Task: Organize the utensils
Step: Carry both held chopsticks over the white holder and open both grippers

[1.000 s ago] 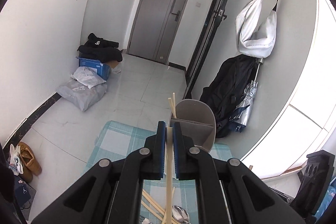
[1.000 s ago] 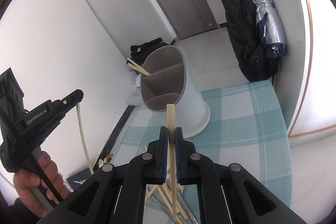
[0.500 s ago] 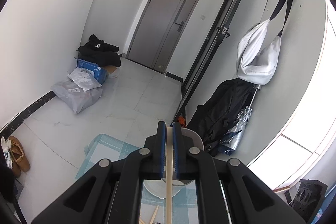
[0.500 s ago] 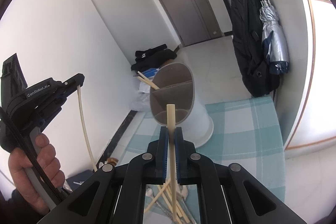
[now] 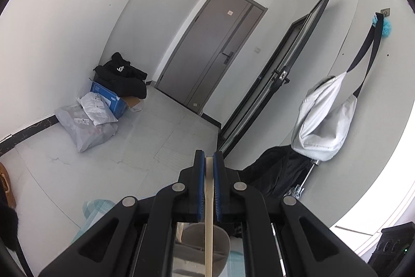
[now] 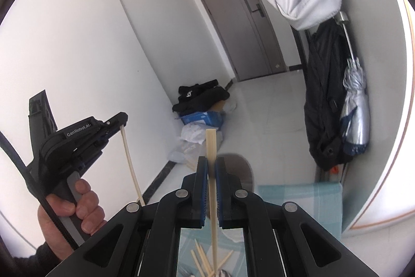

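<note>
- Chopsticks: I hold one in each gripper, lifted clear of the surface.
- My left gripper (image 5: 209, 168) has its jaws closed on a chopstick (image 5: 209, 212) that hangs down over the holder (image 5: 199, 245).
- My right gripper (image 6: 211, 170) has its jaws closed on a second chopstick (image 6: 211, 147), its top end poking up past them.
- The holder, grey with a divider, stands on the checked cloth (image 6: 298, 201) just beyond my right gripper.
- By my judgement the task is partway through: a few chopsticks seem to stand in the holder's far side.
- Loose chopsticks (image 6: 202, 261) lie on the surface below, so more trips remain.
</note>
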`<state>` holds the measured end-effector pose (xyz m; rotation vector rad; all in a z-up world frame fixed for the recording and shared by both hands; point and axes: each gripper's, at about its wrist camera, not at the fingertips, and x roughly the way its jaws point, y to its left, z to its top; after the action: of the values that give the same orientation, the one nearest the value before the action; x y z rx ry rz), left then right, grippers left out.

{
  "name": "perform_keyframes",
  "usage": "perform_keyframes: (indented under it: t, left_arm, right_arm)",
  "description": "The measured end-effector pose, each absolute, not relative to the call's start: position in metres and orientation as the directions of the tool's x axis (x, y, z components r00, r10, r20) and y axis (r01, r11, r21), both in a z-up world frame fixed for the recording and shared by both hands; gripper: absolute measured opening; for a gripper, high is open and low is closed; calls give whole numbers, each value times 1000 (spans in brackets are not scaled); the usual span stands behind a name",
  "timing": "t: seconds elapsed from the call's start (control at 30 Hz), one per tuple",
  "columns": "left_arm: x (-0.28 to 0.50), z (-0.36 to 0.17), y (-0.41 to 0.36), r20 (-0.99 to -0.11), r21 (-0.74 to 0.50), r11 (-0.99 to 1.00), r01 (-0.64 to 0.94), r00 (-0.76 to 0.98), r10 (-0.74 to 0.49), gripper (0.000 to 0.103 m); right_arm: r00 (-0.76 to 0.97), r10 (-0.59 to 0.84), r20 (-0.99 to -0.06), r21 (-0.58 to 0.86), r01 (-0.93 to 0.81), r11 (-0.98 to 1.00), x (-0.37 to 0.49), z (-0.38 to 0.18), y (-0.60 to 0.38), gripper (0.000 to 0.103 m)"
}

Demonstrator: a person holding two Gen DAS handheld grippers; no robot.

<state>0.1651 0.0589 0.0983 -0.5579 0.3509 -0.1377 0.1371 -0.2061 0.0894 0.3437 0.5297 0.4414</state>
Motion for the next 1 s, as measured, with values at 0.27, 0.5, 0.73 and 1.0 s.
perform_keyframes:
  t: [0.27, 0.5, 0.73, 1.0]
  left_arm:
    - [202, 99, 60, -222, -567, 823, 13, 960, -169, 4]
    - [230, 79, 50, -212, -539, 842, -16, 970, -118, 4]
    - [243, 63, 38, -215, -498, 867, -27, 972, -93, 4]
    - [248, 52, 26, -218, -451, 892, -12, 971, -96, 4]
  right_arm:
    - [802, 482, -353, 364, -357, 860, 193, 127, -197, 5]
    - [830, 462, -312, 276, -386, 880, 235, 124, -182, 5]
    - [847, 427, -317, 252, -359, 899, 257, 96, -175, 6]
    - [835, 442, -328, 270, -366, 891, 261, 71, -178, 6]
